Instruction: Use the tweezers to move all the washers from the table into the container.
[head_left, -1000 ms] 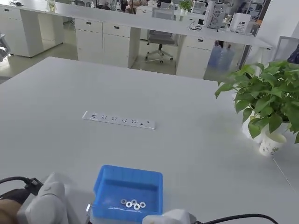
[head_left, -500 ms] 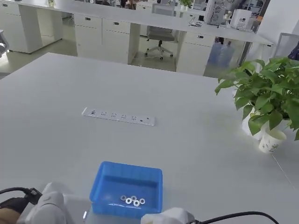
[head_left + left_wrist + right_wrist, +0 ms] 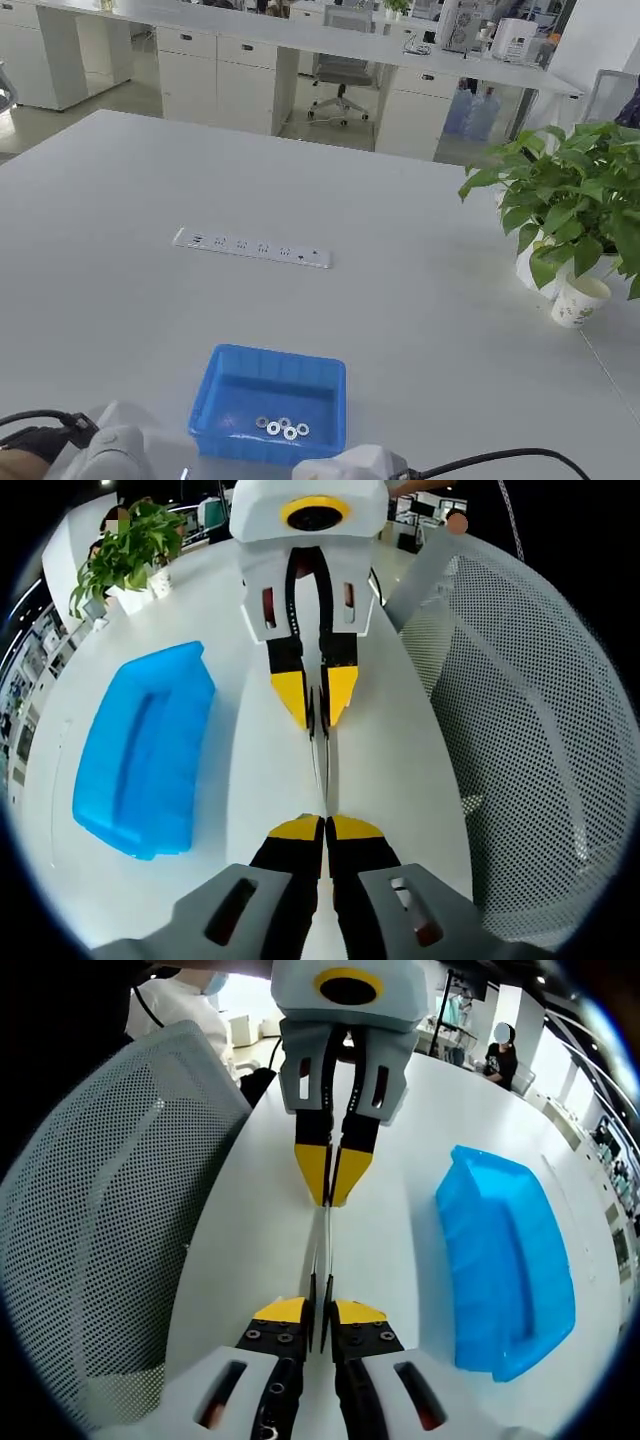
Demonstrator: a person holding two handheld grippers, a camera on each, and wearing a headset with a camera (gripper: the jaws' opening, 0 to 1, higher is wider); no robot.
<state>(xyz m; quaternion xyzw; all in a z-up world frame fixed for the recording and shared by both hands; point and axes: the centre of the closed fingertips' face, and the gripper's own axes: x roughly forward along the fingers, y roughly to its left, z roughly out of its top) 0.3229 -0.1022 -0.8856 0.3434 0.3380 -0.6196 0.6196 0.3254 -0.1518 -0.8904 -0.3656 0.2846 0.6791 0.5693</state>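
As far as the counter (image 3: 420, 310) can be read from the head view, no washer lies loose on it. The washers (image 3: 282, 428), five by my count, sit together on the floor of the blue container (image 3: 240, 385), toward its near wall. Beyond the container lies a white power strip (image 3: 250, 248), and nothing small shows between the two. The strip of counter nearer than the container is hidden under the tools, so I cannot rule out a stray washer there. Judged from that, the moving looks finished or very nearly so.

The tweezers (image 3: 321, 750) are on the near side of the container, stretched between the two tools and not over it. The right tool (image 3: 320, 1312) is clamped on one end of them, its jaws pressed together around the blades. The left tool (image 3: 325, 827) is closed too, pinching the opposite end. What seems left is a last check of the near edge and laying the tweezers down.
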